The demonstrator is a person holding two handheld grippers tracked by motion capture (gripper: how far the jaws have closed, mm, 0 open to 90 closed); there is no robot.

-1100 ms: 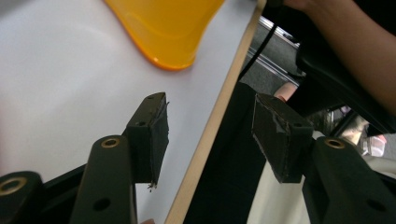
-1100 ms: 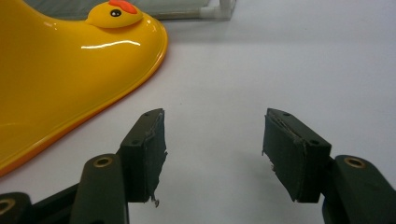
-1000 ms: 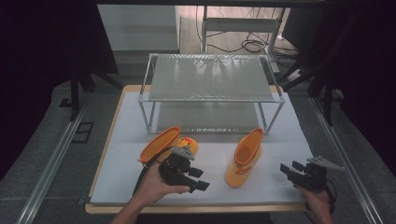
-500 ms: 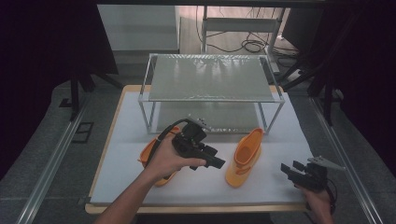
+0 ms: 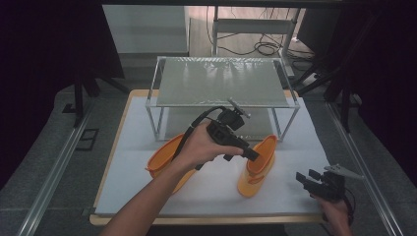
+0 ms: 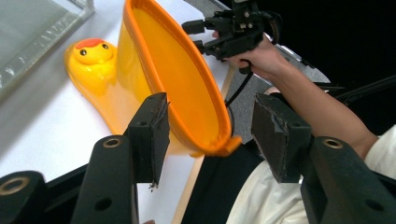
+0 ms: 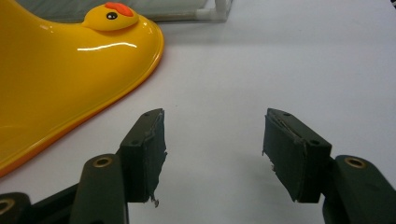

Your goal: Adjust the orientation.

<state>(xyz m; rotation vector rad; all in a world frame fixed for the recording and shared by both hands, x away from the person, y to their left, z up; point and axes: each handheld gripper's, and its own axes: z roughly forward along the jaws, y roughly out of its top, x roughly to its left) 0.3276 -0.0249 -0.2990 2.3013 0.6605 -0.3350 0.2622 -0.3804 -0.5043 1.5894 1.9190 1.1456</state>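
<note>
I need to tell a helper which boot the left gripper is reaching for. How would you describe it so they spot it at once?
Start at the metal shelf on the white table. In front of its right leg stands an orange boot, upright, opening upward, with the left gripper at its rim. The other boot, to its left, lies on its side.

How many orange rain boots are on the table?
2: one boot lies on its side at the left, partly behind the forearm; the other boot stands upright right of it, before the rack.

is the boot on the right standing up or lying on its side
Standing upright. In the high view the right boot rests on its sole on the white table, opening facing up; the other boot lies tipped over.
</note>
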